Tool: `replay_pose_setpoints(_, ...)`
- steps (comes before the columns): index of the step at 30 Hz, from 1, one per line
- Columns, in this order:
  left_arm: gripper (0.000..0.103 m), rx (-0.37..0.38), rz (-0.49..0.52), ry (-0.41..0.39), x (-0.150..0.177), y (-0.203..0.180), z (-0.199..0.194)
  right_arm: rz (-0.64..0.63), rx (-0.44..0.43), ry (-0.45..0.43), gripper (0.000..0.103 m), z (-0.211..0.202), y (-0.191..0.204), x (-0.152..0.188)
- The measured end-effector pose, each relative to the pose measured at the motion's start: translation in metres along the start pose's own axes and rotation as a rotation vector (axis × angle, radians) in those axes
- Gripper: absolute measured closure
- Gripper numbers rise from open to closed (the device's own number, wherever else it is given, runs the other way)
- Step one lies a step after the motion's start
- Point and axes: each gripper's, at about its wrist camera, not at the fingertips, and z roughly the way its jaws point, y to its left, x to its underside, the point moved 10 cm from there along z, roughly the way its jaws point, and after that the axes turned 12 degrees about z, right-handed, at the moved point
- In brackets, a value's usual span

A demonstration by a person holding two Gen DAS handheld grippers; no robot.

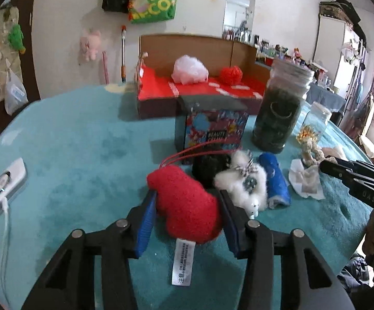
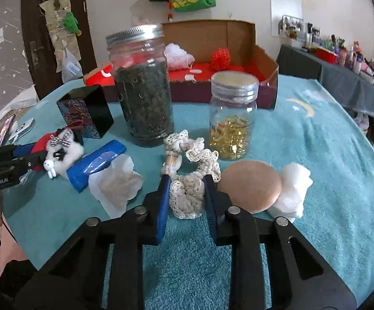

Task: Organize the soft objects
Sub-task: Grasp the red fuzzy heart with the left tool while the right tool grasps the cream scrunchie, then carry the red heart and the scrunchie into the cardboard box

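Left gripper is clamped on a red plush, both blue pads pressed into it; its white tag hangs toward us. Right gripper is closed on the near end of a cream crochet piece, far end curling toward the jars.

Hard to read: a black soft lump behind the red plush is mostly hidden; we can't tell what it is. White plush sits just right of the red one, touching a blue roll. Tan puff overlaps a white pad.

Containers: open cardboard box at the table's far edge holds a white pouf and a red pompom. Tall jar holds dark dried stuff, small jar gold capsules. Both lidded.
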Motion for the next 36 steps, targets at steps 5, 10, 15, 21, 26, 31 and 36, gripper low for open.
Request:
replay_pose_setpoints(5,0.054,-0.011,0.007,-0.091,-0.019,-0.005,-0.027,0.005,-0.019,-0.040,0.082,-0.013,0.000,-0.007)
replay_pose_setpoints(10,0.054,0.105,0.043,-0.152,-0.037,-0.037,-0.038,0.011,-0.053,-0.072,0.082,-0.025,0.006,-0.014)
replay_pose_setpoints(15,0.054,0.201,0.098,-0.157,-0.045,-0.079,-0.025,0.016,-0.094,-0.089,0.082,-0.034,0.015,-0.017)
replay_pose_setpoints(21,0.054,0.256,0.144,-0.120,-0.047,-0.109,-0.003,0.009,-0.119,-0.073,0.082,-0.031,0.024,-0.010)
replay_pose_setpoints(26,0.054,0.274,0.146,-0.089,-0.047,-0.114,0.008,0.015,-0.129,-0.066,0.082,-0.029,0.025,-0.009)
replay_pose_setpoints(31,0.054,0.272,0.131,-0.062,-0.045,-0.109,0.016,0.017,-0.130,-0.055,0.082,-0.025,0.024,-0.009)
replay_pose_setpoints(36,0.054,0.272,0.131,-0.045,-0.043,-0.109,0.021,0.015,-0.127,-0.051,0.082,-0.023,0.023,-0.008)
